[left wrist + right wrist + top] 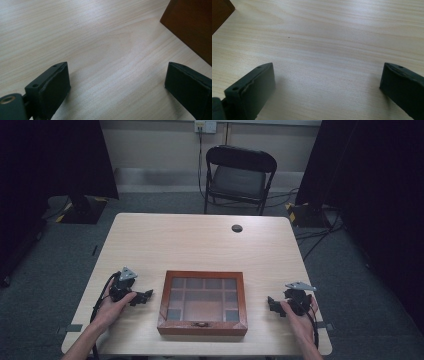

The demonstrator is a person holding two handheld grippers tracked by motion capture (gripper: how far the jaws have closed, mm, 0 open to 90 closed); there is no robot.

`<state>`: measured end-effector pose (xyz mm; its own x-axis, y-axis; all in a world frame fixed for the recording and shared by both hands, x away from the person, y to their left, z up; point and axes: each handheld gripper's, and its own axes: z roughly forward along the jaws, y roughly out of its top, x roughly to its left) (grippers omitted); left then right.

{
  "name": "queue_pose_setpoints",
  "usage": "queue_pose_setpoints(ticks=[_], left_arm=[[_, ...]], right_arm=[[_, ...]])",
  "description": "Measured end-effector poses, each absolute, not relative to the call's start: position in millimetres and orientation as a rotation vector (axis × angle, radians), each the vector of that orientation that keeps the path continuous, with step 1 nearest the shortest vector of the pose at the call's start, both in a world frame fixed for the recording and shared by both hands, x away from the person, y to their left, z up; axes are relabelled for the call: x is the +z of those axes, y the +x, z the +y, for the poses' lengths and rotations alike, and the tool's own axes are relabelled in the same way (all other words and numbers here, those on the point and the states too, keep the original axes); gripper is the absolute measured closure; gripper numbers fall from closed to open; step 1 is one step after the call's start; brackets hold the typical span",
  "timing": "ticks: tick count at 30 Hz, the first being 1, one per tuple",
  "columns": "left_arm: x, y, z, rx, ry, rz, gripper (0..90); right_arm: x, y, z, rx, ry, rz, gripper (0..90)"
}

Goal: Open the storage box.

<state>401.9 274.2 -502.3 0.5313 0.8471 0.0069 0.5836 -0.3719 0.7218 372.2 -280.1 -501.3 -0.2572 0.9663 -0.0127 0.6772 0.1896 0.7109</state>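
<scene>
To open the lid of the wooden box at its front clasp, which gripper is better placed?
Neither clearly, perhaps the left. The left gripper sits slightly nearer the wooden box than the right gripper. Both are open, and the clasp is centred.

The left gripper (142, 297) sits low near the tabletop's left edge, jaws spread wide. The right gripper (273, 304) mirrors it near the right edge.

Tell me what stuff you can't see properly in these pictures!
- What lies inside the wooden box: in the high view its glass lid is dim and the compartments are too small to tell.
- The latch on its front: too small in the high view.
- Most of the box in the left gripper view, cut off by the picture's edge.
- The left gripper and right gripper: partly covered by the hands in the high view.
</scene>
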Motion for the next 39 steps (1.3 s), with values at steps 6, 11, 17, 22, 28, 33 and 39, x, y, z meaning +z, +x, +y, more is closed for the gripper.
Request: queue_pose_setpoints(ticks=[6, 11, 17, 22, 28, 33, 39], left_arm=[[-503, 403, 274, 0.506, 2.094, 1.169, 3.6], [-503, 403, 273, 0.497, 2.087, 1.188, 1.0], [-503, 403, 274, 0.499, 2.09, 1.189, 0.7], [-503, 403, 274, 0.499, 2.089, 1.189, 0.7], [-503, 403, 274, 0.5, 2.09, 1.189, 0.7], [-503, 403, 274, 0.498, 2.09, 1.189, 0.7], [-503, 403, 273, 0.499, 2.089, 1.19, 0.7]], right_arm=[[-500, 371, -279, 0.816, 1.551, 2.013, 0.1], [-488, 372, -277, 0.916, 1.581, 2.035, 11.9], [-481, 369, -272, 0.981, 1.549, 2.073, 17.6], [-469, 365, -262, 1.08, 1.479, 2.108, 23.2], [-454, 360, -249, 1.187, 1.365, 2.193, 31.9], [-444, 357, -237, 1.243, 1.287, 2.235, 36.1], [-429, 354, -220, 1.294, 1.172, 2.301, 40.1]])
